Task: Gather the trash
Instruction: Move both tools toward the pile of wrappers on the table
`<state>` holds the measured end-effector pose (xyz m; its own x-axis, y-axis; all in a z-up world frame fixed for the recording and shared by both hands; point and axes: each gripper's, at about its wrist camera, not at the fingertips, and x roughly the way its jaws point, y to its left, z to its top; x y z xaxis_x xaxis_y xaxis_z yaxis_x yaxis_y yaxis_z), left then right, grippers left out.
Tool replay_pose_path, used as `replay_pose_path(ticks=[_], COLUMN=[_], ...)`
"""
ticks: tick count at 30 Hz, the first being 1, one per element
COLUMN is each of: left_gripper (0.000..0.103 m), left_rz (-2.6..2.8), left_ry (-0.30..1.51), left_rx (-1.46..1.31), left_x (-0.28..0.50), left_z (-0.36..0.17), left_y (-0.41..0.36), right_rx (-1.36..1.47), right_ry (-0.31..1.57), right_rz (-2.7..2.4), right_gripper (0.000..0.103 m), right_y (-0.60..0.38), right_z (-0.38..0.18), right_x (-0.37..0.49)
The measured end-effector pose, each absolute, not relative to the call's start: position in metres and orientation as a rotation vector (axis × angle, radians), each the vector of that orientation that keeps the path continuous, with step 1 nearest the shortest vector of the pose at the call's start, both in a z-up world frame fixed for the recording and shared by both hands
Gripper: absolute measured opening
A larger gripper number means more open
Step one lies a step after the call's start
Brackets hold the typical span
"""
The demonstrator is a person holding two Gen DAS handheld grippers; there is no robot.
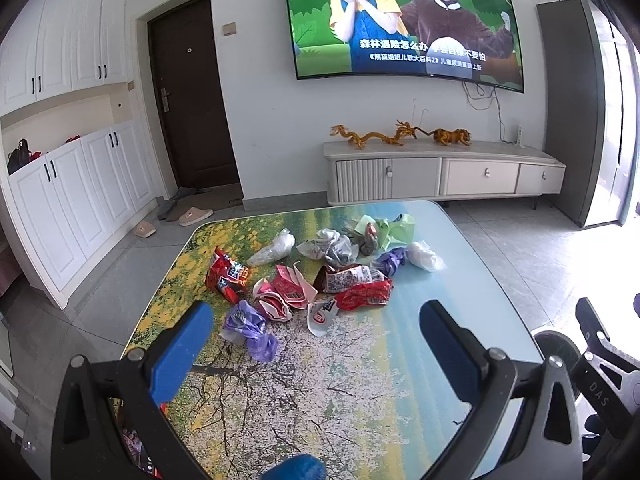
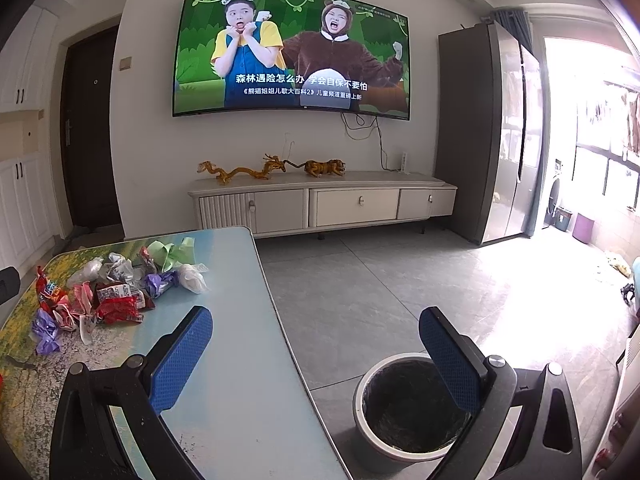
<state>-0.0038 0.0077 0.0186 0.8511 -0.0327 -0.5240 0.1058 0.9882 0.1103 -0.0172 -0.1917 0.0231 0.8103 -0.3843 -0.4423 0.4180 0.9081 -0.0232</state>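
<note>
A heap of crumpled red, purple, white and green wrappers [image 1: 320,276] is spread on the picture-covered bench [image 1: 360,380]. The left claw [image 1: 316,344] is held wide open above it, with nothing gripped. The right claw [image 2: 316,344] is also wide open and empty, over the black-lined white round bin [image 2: 404,412] on the floor beside the bench.

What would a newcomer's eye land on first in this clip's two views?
Probably the big wall-mounted TV, bright with a children's show, above the low cabinet. Next, the heap of crumpled wrappers in the middle of the flower-print table. Then the black-lined trash bin on the floor right of the table.
</note>
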Motion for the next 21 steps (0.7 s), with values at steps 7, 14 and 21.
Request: replay_pose_path(ticks=[7, 14, 21], left_gripper=[0.103, 0.103, 0.103], left_rz=[-0.093, -0.108, -0.121], left_ry=[0.553, 0.576, 0.573], left_rx=[0.147, 0.131, 0.131], left_x=[-0.005, -0.004, -0.007], left_z=[0.019, 0.018, 0.016], left_y=[0.006, 0.010, 0.009], right_rx=[0.073, 0.069, 0.070], right_ry=[0.480, 0.501, 0.513], right_rz=[-0.417, -0.395, -0.362], right_gripper=[0.103, 0.103, 0.103], right_y=[-0.188, -0.185, -0.181], right_z=[0.021, 0.022, 0.022], right_x=[-0.014, -0.014, -0.014])
